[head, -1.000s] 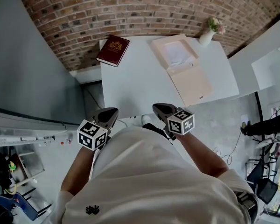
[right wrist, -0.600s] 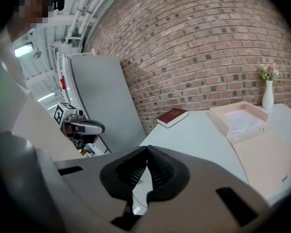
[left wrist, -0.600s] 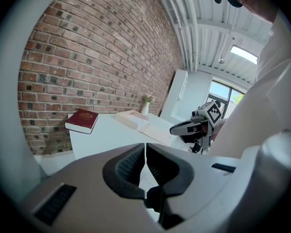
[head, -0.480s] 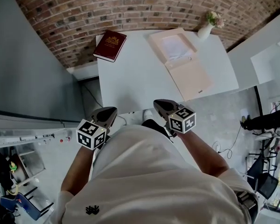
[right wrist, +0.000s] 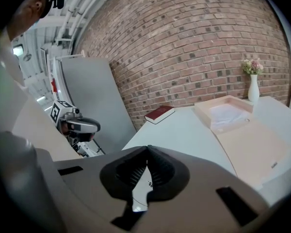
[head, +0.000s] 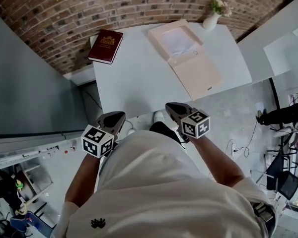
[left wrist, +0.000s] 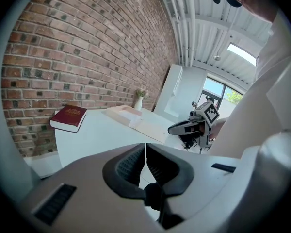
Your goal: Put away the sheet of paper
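Observation:
The white sheet of paper lies inside an open beige file box at the back of the white table. The box's lid lies folded out flat towards me. In the right gripper view the sheet shows in the box, far ahead to the right. Both grippers hang close to my body, short of the table's near edge. My left gripper is shut with nothing in it. The right gripper is also shut and empty.
A dark red book lies at the table's back left corner. A white vase with flowers stands at the back right. A brick wall runs behind the table, with a grey partition to its left. Cables lie on the floor at the right.
The table has slid up and to the left in the head view. Both grippers have edged a little towards its near edge and stay shut.

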A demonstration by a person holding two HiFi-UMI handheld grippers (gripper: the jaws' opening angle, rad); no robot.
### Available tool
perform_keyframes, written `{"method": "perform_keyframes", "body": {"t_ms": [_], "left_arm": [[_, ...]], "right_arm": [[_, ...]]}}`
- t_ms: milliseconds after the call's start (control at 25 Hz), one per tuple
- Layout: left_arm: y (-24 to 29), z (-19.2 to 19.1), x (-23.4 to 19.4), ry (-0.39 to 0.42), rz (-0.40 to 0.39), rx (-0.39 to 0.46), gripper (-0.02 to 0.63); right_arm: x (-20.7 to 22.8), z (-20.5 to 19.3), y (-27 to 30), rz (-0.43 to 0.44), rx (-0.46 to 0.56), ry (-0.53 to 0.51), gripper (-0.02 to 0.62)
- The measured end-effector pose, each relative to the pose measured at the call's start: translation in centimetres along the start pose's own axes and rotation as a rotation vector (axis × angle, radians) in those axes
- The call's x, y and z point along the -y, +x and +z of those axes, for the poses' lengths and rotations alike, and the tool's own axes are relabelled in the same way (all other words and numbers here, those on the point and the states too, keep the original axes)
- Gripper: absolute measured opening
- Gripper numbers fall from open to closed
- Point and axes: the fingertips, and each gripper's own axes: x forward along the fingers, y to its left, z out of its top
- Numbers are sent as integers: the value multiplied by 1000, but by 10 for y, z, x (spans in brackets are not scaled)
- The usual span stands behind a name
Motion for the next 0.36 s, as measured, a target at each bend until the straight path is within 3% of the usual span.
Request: {"method": "perform_keyframes", "body": {"t_ms": [360], "left_arm": [[49, 33, 5, 20, -25, -11, 29]], "right_arm": [[72, 11, -4, -43, 0, 52, 28]]}}
